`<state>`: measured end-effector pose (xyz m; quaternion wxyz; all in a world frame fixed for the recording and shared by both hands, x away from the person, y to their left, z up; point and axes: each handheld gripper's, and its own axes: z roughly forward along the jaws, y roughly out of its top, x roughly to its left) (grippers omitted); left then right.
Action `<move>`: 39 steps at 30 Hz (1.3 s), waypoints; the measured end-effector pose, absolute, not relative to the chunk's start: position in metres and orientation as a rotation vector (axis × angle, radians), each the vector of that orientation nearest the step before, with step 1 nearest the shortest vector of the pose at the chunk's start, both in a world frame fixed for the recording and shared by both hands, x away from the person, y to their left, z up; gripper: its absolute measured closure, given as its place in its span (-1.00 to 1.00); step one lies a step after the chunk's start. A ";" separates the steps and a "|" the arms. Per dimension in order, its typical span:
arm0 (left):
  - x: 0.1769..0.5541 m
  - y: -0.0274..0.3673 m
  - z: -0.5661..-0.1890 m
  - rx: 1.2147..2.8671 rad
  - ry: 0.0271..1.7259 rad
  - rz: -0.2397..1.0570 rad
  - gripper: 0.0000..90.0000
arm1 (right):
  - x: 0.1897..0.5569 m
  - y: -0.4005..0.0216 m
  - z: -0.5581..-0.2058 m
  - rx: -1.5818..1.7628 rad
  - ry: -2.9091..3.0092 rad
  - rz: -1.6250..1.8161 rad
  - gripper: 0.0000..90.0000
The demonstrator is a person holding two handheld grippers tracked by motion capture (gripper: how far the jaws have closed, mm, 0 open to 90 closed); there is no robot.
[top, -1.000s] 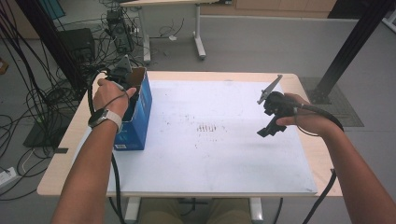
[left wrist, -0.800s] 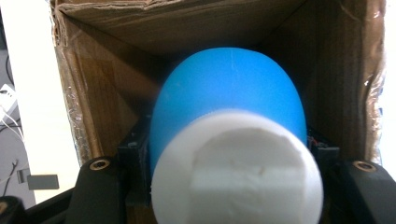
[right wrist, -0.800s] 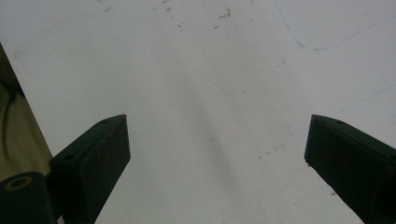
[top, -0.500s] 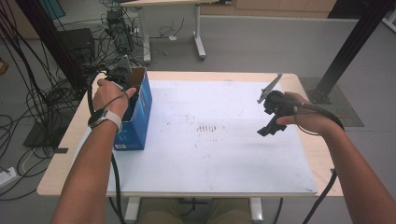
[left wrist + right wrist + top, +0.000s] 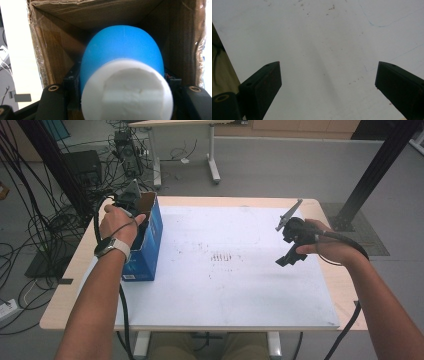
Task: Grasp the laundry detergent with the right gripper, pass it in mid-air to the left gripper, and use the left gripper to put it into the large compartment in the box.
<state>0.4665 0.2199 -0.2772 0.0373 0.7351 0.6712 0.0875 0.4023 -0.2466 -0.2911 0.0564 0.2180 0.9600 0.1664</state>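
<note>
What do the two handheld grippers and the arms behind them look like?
Both are black: the left gripper and right gripper each carry a grey three-cornered plate on top and trail a black cable. The right gripper's jaws are flat black rectangular pads. Forearms are bare, no sleeves; a silver-banded wristwatch sits on the left wrist.

Lab, tangled cables (image 5: 45, 220), black equipment (image 5: 82, 165), worktables (image 5: 210, 150)
</note>
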 end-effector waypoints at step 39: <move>0.465 0.220 -0.278 2.250 2.069 0.270 -0.18 | 0.402 -0.247 -0.290 0.651 2.902 0.506 -0.85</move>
